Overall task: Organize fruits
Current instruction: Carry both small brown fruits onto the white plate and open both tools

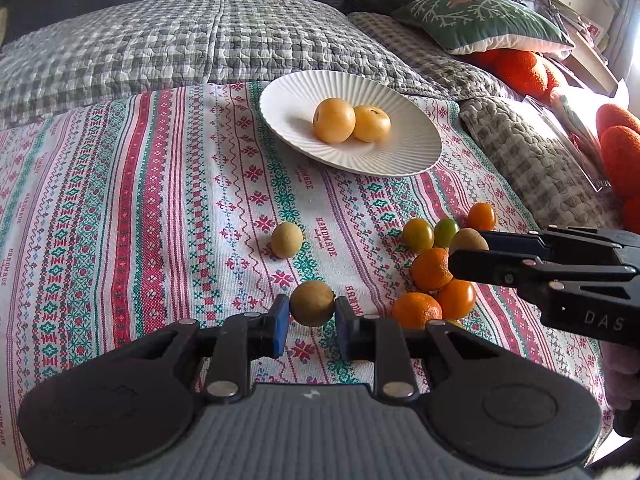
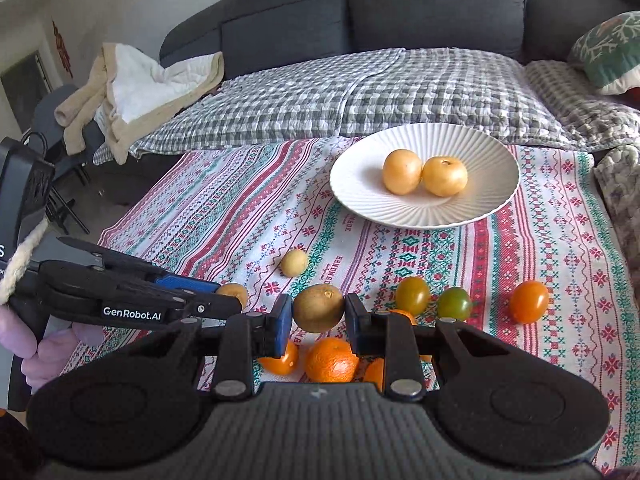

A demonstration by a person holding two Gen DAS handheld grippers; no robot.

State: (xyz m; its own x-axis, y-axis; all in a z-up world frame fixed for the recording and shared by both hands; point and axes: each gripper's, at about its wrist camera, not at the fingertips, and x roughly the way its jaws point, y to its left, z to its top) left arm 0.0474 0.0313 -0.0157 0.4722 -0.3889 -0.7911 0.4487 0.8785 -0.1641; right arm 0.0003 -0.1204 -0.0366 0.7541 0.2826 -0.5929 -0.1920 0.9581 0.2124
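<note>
My left gripper is shut on a small round brown fruit, held just above the patterned cloth. In the left wrist view my right gripper comes in from the right, shut on another brown fruit. The right wrist view shows that fruit between the blue pads, and my left gripper at the left with its own fruit. A white ribbed plate at the back holds two yellow fruits. A third brown fruit lies loose on the cloth.
Under the right gripper lie oranges and small tomatoes. A checked quilt and grey sofa are behind the plate. A green cushion and orange plush items sit at right.
</note>
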